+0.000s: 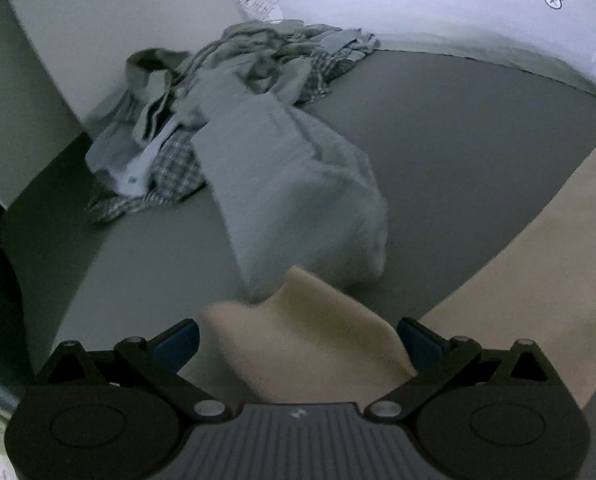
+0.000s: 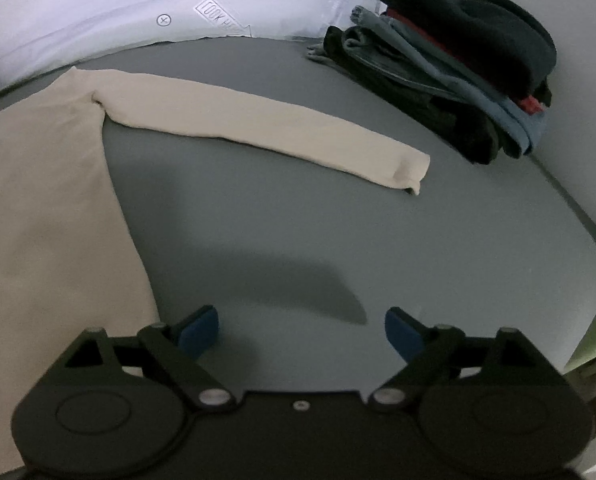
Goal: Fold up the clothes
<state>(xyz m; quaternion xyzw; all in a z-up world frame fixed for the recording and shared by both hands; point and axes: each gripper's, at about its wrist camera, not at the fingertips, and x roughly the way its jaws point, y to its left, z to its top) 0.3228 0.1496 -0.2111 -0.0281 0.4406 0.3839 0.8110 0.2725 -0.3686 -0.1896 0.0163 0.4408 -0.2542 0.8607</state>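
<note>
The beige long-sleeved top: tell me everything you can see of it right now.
The beige long-sleeved top is plain, soft-looking knit, lying spread flat on the grey table. In the right wrist view its body fills the left side and one sleeve stretches out straight, with the cuff flat on the table, short of the folded stack. In the left wrist view the other sleeve's end lies between the left gripper's open fingers, ungripped. The right gripper is open, clear of it.

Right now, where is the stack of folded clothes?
In the right wrist view, the folded stack sits at the table's far right corner, just beyond the cuff of the beige sleeve.
</note>
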